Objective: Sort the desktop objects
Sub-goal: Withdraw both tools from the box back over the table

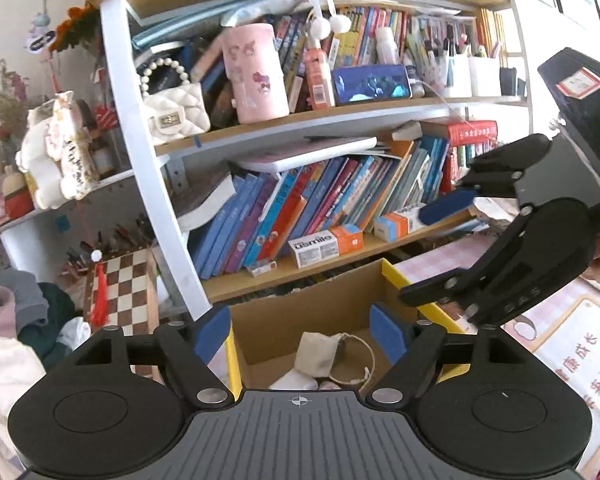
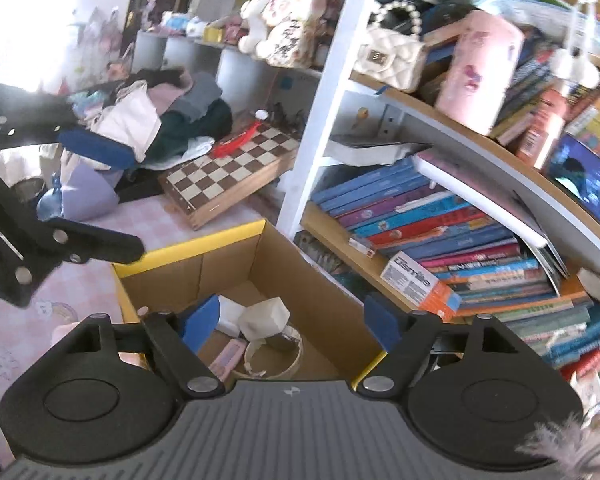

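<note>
My left gripper [image 1: 302,338]: jaws spread wide, blue pads [image 1: 210,334] bare, holding nothing, hovering over cardboard box [image 1: 320,308].
My right gripper [image 2: 290,324]: jaws likewise spread, nothing between, also above box, touching nothing I can see.
Box: open top, yellow rim, on pink checked table [image 2: 172,220] just beside bookshelf [image 2: 420,216].
Contents: cloth pouch [image 1: 316,354], white block [image 2: 266,318], round hoop [image 2: 274,358], pink flat item [image 2: 228,358].
Chessboard [image 2: 228,170]: on table, beyond box.
</note>
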Demonstrator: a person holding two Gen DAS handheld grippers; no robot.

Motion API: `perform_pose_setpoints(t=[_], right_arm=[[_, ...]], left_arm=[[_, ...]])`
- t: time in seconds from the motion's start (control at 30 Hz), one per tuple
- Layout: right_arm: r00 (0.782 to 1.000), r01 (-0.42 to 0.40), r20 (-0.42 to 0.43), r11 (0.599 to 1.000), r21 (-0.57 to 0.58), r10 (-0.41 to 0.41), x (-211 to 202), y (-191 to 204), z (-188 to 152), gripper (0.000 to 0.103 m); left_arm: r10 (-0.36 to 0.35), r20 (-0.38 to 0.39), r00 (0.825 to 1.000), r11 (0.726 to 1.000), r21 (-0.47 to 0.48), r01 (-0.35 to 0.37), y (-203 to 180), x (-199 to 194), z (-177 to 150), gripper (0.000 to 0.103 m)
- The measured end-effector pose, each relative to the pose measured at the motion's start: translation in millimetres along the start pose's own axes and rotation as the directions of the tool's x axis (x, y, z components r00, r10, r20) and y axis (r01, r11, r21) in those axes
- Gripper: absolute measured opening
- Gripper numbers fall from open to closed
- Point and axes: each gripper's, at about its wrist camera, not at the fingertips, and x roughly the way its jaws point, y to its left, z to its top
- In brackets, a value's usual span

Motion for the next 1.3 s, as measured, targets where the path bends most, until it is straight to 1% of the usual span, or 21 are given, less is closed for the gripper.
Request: perform_pose_setpoints(t=[0.13, 0.3, 0.53, 0.67, 0.73, 1.03, 1.3], right_arm=[[1.000, 0.021, 0.003, 0.999, 0.032, -0.021, -20, 5, -12, 0.081], [0.999, 0.048, -0.013, 0.997, 0.060, -0.048, -39, 15, -29, 0.083], [0.996, 0.071, -0.064, 0.990, 0.124, -0.063, -50, 32, -59, 0.089], [0.993, 0.071, -0.104, 0.981, 0.180, -0.053, -52, 43, -79, 0.089], [0.992, 0.063, -0.123, 0.976, 0.210, -0.038, -52, 49, -89, 0.089], [0.980, 0.065, -0.199, 0.962, 0.264, -0.012, -42, 76, -117, 0.089], [0.964, 0.081, -0.267, 0.947, 0.310, 0.005, -33, 99, -142, 0.090]], left_arm=[[0.005, -0.005, 1.000, 1.000, -0.018, -0.005, 1, -17, -12, 0.082], [0.006, -0.031, 1.000, 0.998, -0.057, -0.008, 1, -30, -30, 0.083], [-0.001, -0.080, 0.997, 0.996, -0.090, -0.006, 0, -40, -57, 0.083], [0.006, -0.111, 0.994, 0.996, -0.093, -0.016, -3, -46, -71, 0.085], [0.009, -0.126, 0.992, 0.995, -0.100, -0.021, -5, -48, -79, 0.088], [0.013, -0.203, 0.979, 0.994, -0.102, -0.034, -11, -52, -112, 0.089], [0.017, -0.260, 0.965, 0.992, -0.114, -0.049, -13, -52, -137, 0.090]])
